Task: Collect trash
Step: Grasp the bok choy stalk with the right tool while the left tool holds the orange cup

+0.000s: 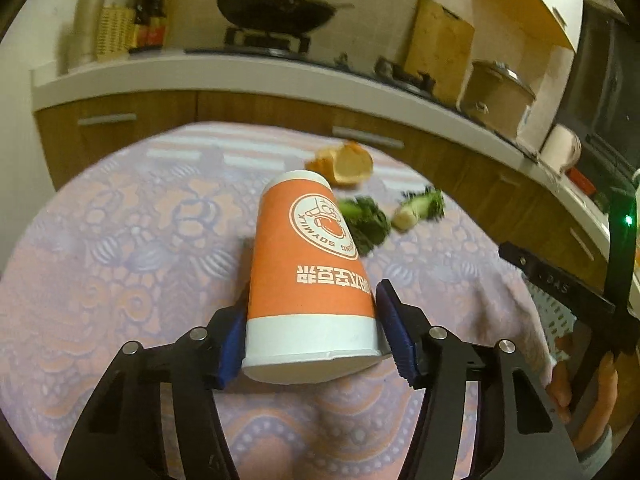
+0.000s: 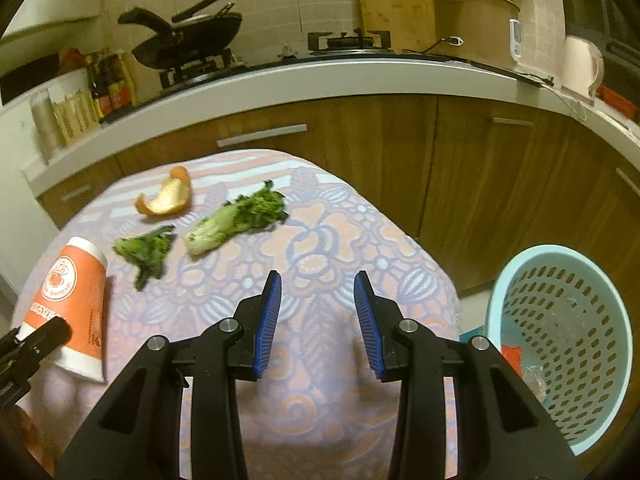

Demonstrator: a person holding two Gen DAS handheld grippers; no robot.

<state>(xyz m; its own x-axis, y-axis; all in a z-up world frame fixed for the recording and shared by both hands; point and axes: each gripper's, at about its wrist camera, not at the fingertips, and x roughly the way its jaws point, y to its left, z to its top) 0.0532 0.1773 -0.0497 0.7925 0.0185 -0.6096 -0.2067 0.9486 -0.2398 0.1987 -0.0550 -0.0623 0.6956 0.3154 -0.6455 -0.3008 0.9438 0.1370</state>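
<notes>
The left gripper (image 1: 312, 320) has its blue pads (image 1: 394, 320) on both sides of an orange and white paper cup (image 1: 310, 272). The cup is upside down and leans away, and its wide white end sits between the pads. The pads look like they squeeze the cup's sides, so the left gripper is grasping the cup. The cup is over a table (image 1: 120, 240) with a pink and purple flower cloth.

In the left view, an orange peel (image 1: 346, 164) lies past the cup at about 1 o'clock. Two bits of green leaf lie at about 2 o'clock. One leaf (image 1: 366, 220) is just beside the cup. The other leaf (image 1: 420, 208) has a pale stalk and lies a bit more to the right. A hand (image 1: 580, 388) shows at 4 o'clock, holding the other black tool.

The right gripper (image 2: 318, 320) hangs over the cloth with its fingers apart and nothing between them. In the right view, the cup (image 2: 76, 300) is at 9 o'clock. The peel (image 2: 168, 196) and both leaves are at about 11 o'clock. A light blue basket (image 2: 560, 336) with holes sits at 3 o'clock, beside the table and lower. It has a red scrap (image 2: 512, 354) and some clear wrap inside.

Behind the table is a counter (image 2: 320, 76) with a black pan (image 2: 188, 44) and a pot (image 2: 472, 24).
</notes>
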